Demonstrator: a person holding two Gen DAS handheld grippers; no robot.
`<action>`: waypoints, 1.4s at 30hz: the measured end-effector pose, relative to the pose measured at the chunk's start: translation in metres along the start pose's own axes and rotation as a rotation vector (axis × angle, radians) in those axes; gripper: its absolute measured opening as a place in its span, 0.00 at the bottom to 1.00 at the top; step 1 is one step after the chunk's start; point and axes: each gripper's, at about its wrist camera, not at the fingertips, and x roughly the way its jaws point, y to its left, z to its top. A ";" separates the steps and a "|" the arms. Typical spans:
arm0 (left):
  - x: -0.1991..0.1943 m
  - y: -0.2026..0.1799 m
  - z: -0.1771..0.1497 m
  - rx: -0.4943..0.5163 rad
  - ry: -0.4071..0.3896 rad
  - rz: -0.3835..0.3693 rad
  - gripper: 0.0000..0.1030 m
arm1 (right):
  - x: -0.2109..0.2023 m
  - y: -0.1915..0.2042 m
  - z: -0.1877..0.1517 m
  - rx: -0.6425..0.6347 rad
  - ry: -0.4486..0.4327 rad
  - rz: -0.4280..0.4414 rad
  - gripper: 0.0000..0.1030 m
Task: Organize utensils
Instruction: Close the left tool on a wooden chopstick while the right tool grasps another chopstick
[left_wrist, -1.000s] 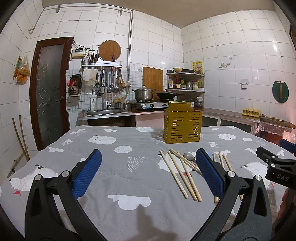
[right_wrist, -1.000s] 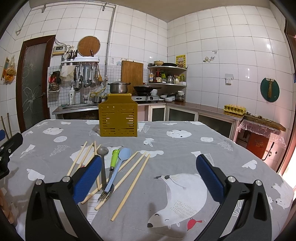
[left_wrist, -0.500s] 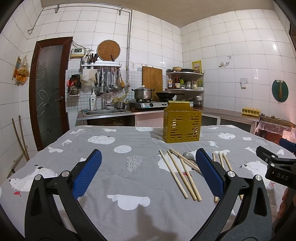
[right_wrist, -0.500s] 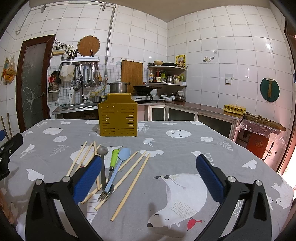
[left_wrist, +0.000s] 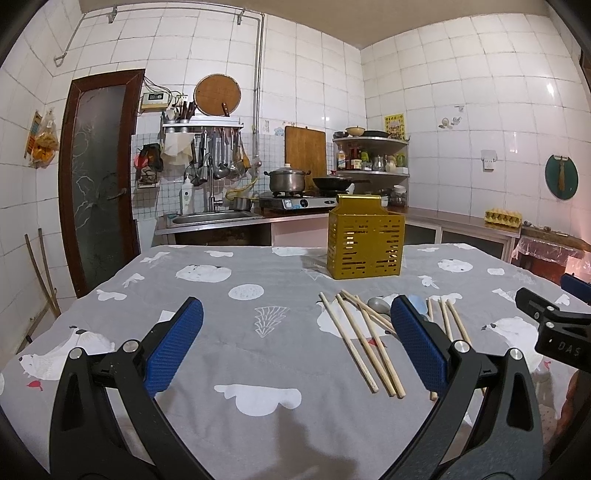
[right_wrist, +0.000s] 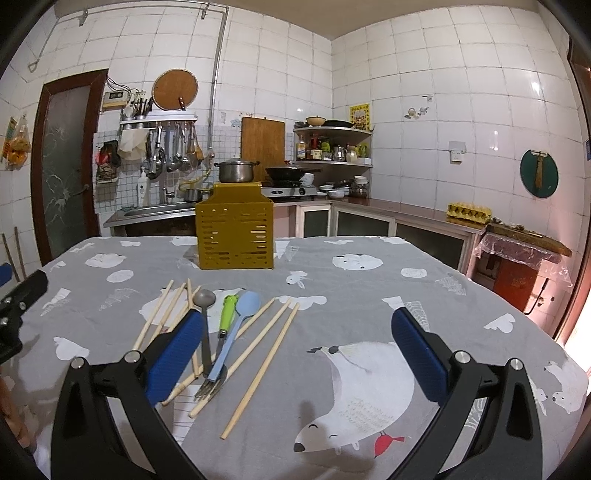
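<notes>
On the tabletop (right_wrist: 351, 295) before the slotted yellow metal holder (right_wrist: 235, 236), wooden chopsticks (right_wrist: 258, 369), spoons and fork lie loose; nothing sorted yet. My left claw (left_wrist: 295, 347) and right claw (right_wrist: 295, 354) gape, holding nothing.

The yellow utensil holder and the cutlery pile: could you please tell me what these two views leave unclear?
- Yellow utensil holder: its inside is hidden in both views by its own walls.
- Fork: in the right wrist view, the blue spoon covers its neck.
- Spoons: in the left wrist view, the left gripper blocks most of them.
</notes>
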 end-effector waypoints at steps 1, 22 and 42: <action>0.003 -0.001 0.000 0.005 0.013 0.001 0.95 | 0.002 0.001 0.000 0.000 0.013 -0.006 0.96; 0.169 -0.013 0.045 0.026 0.329 -0.028 0.95 | 0.148 -0.009 0.032 0.026 0.337 -0.110 0.96; 0.279 -0.023 0.003 -0.013 0.682 -0.039 0.59 | 0.223 -0.006 0.002 0.088 0.598 -0.112 0.46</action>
